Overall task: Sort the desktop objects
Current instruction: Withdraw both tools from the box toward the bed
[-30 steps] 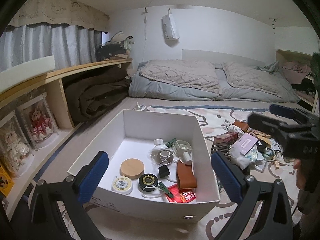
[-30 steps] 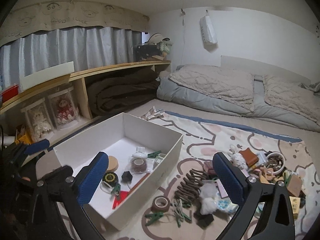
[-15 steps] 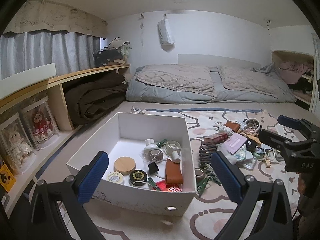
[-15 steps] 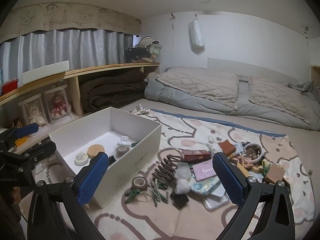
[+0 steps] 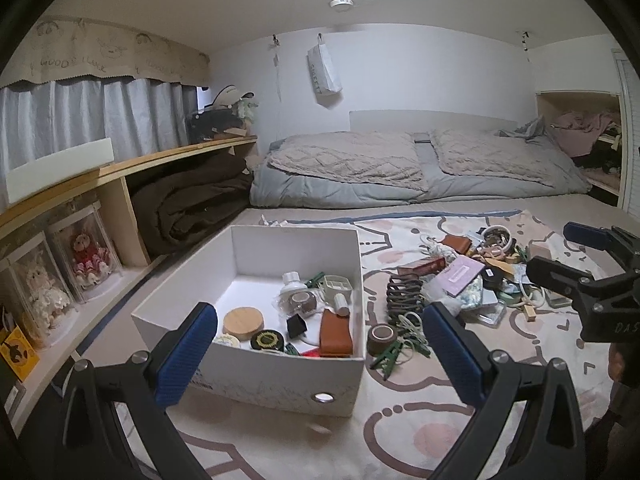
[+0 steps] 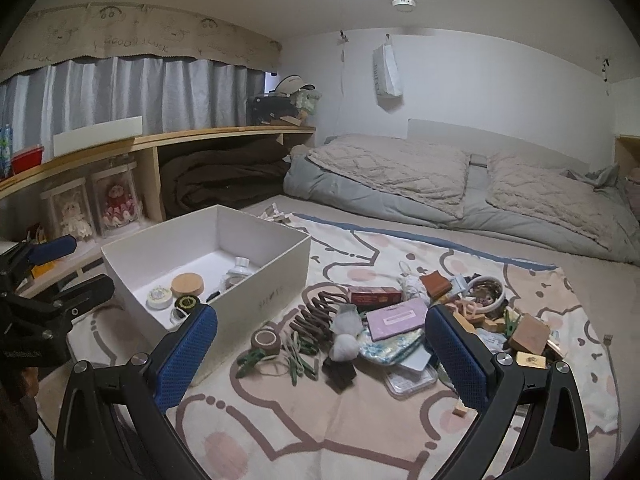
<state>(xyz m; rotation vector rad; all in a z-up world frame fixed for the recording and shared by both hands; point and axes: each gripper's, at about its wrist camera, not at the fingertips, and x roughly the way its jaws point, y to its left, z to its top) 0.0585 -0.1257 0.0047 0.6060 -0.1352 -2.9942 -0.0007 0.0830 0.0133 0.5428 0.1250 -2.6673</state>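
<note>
The left hand-held gripper (image 5: 320,344) hung with its blue-padded fingers wide apart and nothing between them, above the near wall of the white box (image 5: 280,380) that sat on the patterned rug (image 5: 420,432). Inside the box lay a round wooden lid (image 5: 244,321), a black-and-gold round tin (image 5: 267,339), a brown leather case (image 5: 335,334), a small black cube (image 5: 295,325) and a clear bottle with a white cap (image 5: 291,280), packed close together toward the near right corner.

The right hand-held gripper (image 6: 320,352) was likewise spread open and empty, held over the loose clutter on the rug to the right of the box. Directly ahead of it were a brown claw hair clip (image 6: 318,314), a roll of brown tape (image 6: 265,340) just beside the box wall, green clothes pegs (image 6: 298,360) with rubber bands tangled among them, a lilac card (image 6: 398,317), a dark red carton (image 6: 374,296) and a white bowl of small bits (image 6: 486,290). A clear plastic case (image 6: 410,378) lay nearest the right finger, partly under a floral pouch (image 6: 390,344).

Behind the rug stretched the bed (image 6: 460,184) with beige quilts; along the left ran a wooden shelf (image 6: 180,136) holding boxed dolls (image 6: 116,204) and a folded brown blanket (image 6: 224,180).
</note>
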